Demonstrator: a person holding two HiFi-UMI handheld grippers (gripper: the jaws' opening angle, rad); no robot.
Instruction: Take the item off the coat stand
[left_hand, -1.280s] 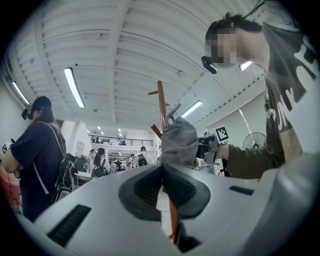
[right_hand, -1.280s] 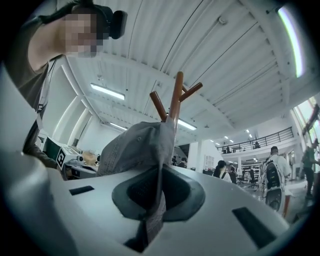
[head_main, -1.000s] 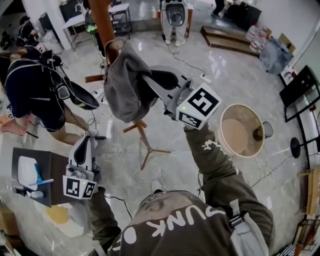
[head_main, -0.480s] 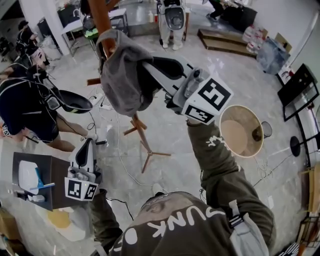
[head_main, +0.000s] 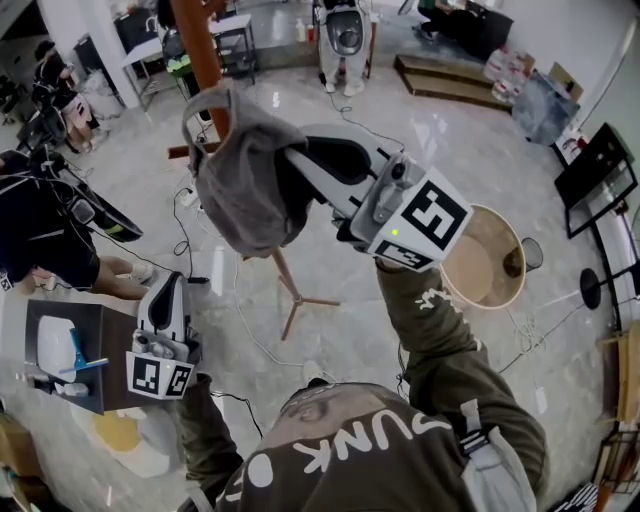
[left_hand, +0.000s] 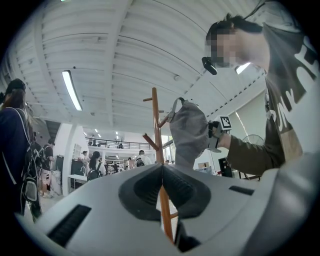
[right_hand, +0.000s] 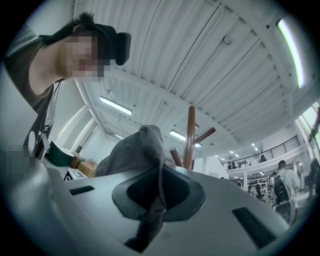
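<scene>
Our right gripper (right_hand: 160, 170) clamps the grey cap (right_hand: 132, 150) beside the coat stand (right_hand: 189, 132), to lift it clear; our left gripper (left_hand: 162, 169) hangs closed, empty.

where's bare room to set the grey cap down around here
Bare floor lies between the grey cap and the wooden platform. The round beige top is mostly free, with one dark object near its edge. Crowded: the dark side table on the left, and cables by the coat stand.
</scene>
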